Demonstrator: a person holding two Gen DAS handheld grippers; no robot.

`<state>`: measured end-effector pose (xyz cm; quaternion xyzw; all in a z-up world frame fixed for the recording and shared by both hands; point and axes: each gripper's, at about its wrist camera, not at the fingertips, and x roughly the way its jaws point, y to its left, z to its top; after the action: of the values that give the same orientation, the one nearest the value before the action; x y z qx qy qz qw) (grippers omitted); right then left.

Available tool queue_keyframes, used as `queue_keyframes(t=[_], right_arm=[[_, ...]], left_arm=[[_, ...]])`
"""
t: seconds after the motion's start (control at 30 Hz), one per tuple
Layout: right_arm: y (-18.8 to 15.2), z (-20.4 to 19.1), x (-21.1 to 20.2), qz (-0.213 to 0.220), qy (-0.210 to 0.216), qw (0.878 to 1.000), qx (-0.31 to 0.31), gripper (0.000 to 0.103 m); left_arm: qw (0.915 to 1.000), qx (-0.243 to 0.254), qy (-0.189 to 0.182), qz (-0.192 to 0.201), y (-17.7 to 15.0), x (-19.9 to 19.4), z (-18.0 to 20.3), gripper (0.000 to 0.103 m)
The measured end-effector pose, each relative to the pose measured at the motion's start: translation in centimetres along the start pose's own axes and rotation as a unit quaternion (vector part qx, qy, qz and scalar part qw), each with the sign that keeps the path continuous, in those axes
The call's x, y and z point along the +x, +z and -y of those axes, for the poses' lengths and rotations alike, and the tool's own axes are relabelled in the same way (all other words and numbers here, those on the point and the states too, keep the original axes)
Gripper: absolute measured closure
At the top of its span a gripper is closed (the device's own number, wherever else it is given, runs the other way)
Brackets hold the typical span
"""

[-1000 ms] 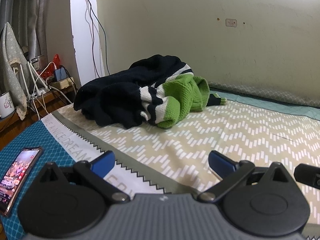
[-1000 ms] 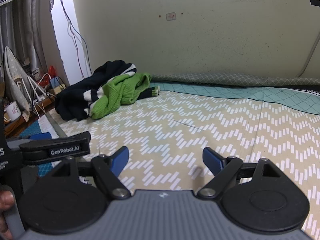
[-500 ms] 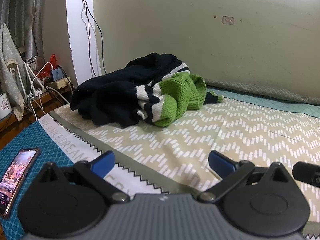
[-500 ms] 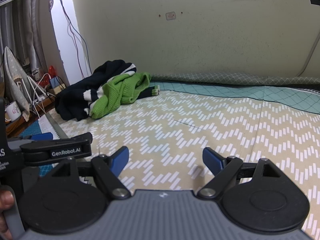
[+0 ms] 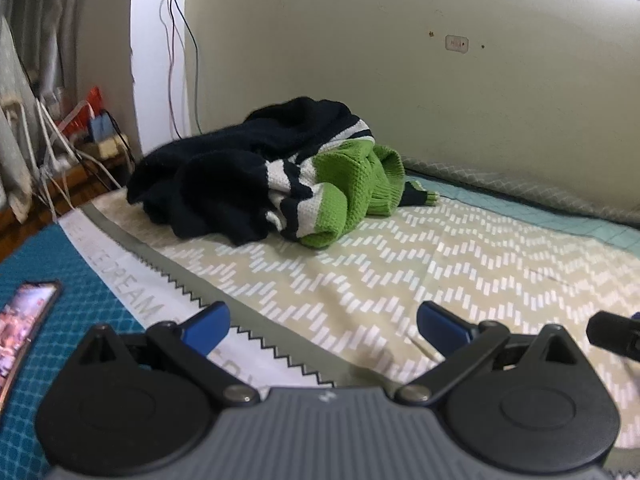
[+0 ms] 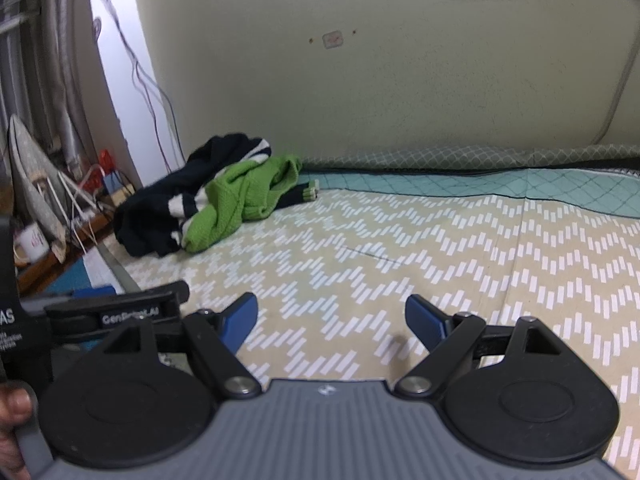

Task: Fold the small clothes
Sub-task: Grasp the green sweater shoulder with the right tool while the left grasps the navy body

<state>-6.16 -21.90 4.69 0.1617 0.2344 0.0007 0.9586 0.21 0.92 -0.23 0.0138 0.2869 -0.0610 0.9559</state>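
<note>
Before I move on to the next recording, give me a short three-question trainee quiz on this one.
1. True or false: the left tongs are shut on the sweater.
2. What lies at the near left of the left wrist view, on the blue cover? A) a mug B) a phone C) a remote
3. Fill in: the crumpled sweater is dark navy, white-striped and ____.

Key:
1. False. Both the left tongs and the right tongs are open and empty, well short of the sweater on the zigzag sheet.
2. B
3. Green
</note>
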Motion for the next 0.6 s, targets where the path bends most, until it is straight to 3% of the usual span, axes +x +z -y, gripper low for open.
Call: queue_keyframes(t=[0.13,0.33,0.47,0.6], right_arm=[[0.0,0.3,-0.4,0.015,-0.001,1.000,0.014,0.022],[1.1,0.0,0.3,0.009,0.004,1.000,0.012,0.023],[4.7,-2.5,4.2,-0.022,0.048,0.998,0.021,0.028],[6.8,-7.0,11.5,-0.067,0.093,0.993,0.033,0.031]], left_arm=[[0.9986,-0.037,-0.021,0.031,0.2,-0.8,-3.6,0.000],[0.9959,-0.040,0.020,0.078,1.6,0.2,-8.4,0.000],[0.9915,-0.108,-0.002,0.073,1.7,0.8,-10.6,0.000],[0.9832,-0.170,-0.013,0.064,1.6,1.3,-13.1,0.000]])
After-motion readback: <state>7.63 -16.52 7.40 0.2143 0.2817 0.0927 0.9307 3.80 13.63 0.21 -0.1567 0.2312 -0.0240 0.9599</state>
